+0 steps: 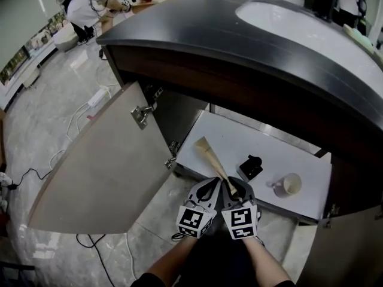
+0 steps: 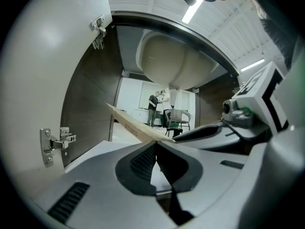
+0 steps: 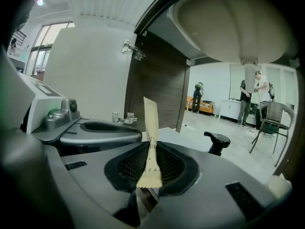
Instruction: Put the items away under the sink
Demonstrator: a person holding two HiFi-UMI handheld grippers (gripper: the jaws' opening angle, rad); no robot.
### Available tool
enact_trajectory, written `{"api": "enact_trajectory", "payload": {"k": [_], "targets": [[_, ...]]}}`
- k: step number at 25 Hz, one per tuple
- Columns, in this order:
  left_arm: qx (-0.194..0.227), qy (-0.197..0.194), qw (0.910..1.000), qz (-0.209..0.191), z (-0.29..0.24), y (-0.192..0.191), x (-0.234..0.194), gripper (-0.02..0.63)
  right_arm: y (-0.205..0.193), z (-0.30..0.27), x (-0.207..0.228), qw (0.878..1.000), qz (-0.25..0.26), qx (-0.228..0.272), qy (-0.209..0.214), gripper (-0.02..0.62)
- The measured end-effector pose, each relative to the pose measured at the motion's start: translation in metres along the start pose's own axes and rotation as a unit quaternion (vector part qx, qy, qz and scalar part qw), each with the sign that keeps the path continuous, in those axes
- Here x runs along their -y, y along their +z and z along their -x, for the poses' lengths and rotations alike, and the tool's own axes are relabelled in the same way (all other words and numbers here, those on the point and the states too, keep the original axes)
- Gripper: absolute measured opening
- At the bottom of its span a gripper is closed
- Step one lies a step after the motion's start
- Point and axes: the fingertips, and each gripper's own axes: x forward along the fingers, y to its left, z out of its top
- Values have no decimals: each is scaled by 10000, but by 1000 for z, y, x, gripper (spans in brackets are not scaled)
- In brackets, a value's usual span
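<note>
In the head view the left tongs [image 1: 210, 185] and right tongs [image 1: 231, 189] sit side by side, bodies touching, just in front of the open cabinet under the sink. A long tan paper packet [image 1: 209, 153] reaches from the right tongs out over the front edge of the white cabinet floor [image 1: 239, 137]. Only this view shows the glossy dark surface [image 1: 227, 46] above with its oval white sink basin [image 1: 299, 26], the pale cabinet door [image 1: 102, 172] swung wide to the left, and cables [image 1: 78, 117] trailing on the marbled floor. A small black object [image 1: 250, 167] lies on the cabinet floor near the packet's right, a white cup [image 1: 290, 185] sits further right, and bare white board stretches behind them. The left gripper view shows what the head view cannot: the left tongs' ribbed dark pads are pressed together with nothing between them, and the packet crosses ahead as a flat strip slanting up to the left. The basin's rounded underside hangs above, and a metal hinge [image 2: 57, 142] sits on the brown side wall. The right gripper view shows the right tongs clamped on the packet's lower end; the packet stands upright, thin and creased, with dark print, and the black object lies ahead to the right, apart from it
</note>
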Motion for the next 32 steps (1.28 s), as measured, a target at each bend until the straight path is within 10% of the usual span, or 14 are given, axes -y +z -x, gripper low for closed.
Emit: {"api": "enact_trajectory", "payload": {"k": [32], "targets": [[-667, -328, 9972, 111, -40, -62, -41, 8, -61, -87, 19, 9944, -373, -935, -319, 64]]}}
